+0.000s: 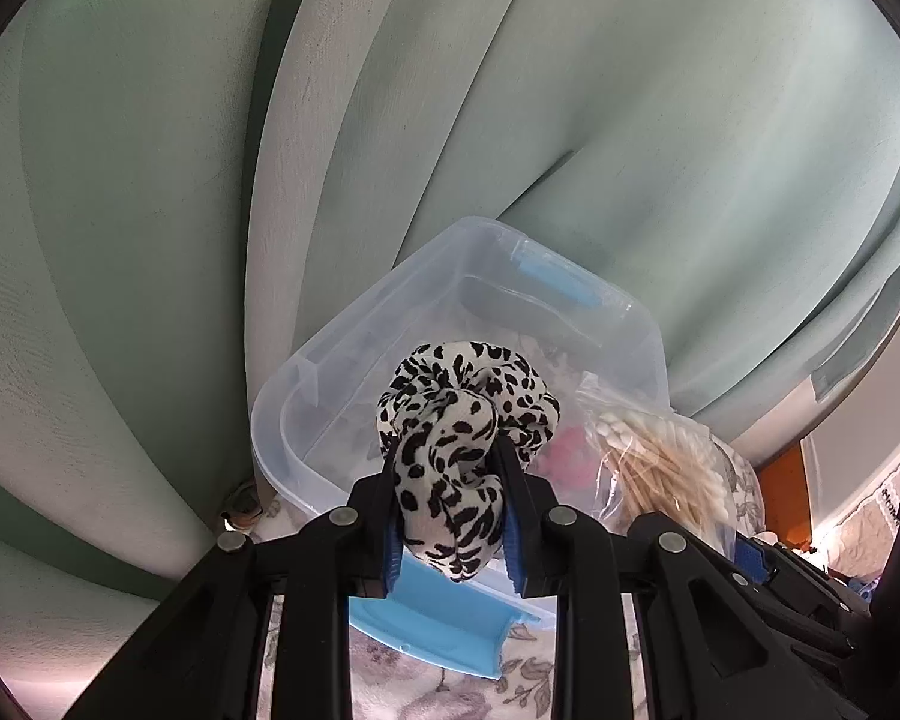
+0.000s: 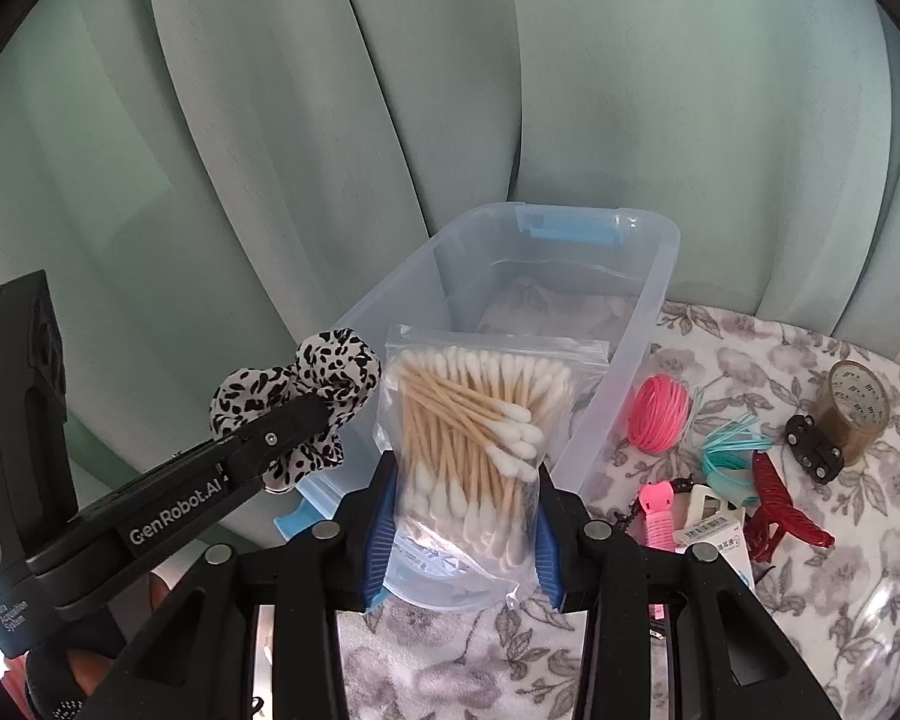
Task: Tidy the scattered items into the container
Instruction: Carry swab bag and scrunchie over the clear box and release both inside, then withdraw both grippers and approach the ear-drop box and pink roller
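A clear plastic container (image 1: 342, 354) (image 2: 648, 324) with blue handles stands on a floral tablecloth against green curtains. My left gripper (image 1: 450, 516) is shut on a leopard-print scrunchie (image 1: 450, 420), held over the container's near end. The same left gripper (image 2: 306, 414) and scrunchie (image 2: 330, 360) show at the left of the right wrist view. My right gripper (image 2: 462, 516) is shut on a clear bag of cotton swabs (image 2: 468, 432), held above the container's near edge. That bag (image 1: 654, 456) appears at the right of the left wrist view.
Right of the container lie a pink coil (image 2: 660, 408), teal hair ties (image 2: 726, 450), a red hair claw (image 2: 780, 510), a pink clip (image 2: 657, 510), a white packet (image 2: 714, 522), a small black piece (image 2: 813, 447) and a roll of brown tape (image 2: 858, 414). The floral tablecloth (image 2: 840, 588) extends rightwards.
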### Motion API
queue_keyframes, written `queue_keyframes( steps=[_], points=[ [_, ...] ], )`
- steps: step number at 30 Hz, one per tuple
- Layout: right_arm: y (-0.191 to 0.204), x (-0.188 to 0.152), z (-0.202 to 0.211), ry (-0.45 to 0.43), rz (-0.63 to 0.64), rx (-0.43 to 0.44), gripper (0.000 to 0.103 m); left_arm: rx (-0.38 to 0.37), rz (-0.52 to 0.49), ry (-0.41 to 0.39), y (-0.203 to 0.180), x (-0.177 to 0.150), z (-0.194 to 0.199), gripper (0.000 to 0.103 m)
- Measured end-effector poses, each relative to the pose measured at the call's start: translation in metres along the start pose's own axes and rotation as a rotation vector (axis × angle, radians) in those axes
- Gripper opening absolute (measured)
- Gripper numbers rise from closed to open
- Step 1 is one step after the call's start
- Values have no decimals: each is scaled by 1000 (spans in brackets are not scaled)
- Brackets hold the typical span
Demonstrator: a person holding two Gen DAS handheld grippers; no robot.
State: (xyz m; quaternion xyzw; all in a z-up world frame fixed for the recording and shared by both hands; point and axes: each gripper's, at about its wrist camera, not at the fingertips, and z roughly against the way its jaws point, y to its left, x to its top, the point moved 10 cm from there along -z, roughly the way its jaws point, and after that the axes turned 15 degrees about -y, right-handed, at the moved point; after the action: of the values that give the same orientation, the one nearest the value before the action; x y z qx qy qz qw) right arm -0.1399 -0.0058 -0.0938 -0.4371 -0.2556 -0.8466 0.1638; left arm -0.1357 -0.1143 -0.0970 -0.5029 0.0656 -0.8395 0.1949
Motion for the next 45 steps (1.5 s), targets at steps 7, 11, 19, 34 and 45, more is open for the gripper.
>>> queue_keyframes(
  steps=[7, 11, 19, 34, 45],
  points=[
    [-4, -9, -4, 11, -5, -1, 44, 21, 5, 21, 1, 4, -3, 34],
    [-3, -11, -3, 11, -1, 1, 44, 23, 11, 28, -2, 4, -6, 44],
    [1, -11, -2, 10, 3, -5, 44, 12, 8, 28, -8, 9, -2, 54],
    [-3, 1, 22, -42, -23, -31, 64, 12, 5, 24, -9, 4, 15, 68],
    [-15, 8, 56, -114, -52, -45, 83, -16, -44, -20, -34, 11, 38, 70]
  ],
)
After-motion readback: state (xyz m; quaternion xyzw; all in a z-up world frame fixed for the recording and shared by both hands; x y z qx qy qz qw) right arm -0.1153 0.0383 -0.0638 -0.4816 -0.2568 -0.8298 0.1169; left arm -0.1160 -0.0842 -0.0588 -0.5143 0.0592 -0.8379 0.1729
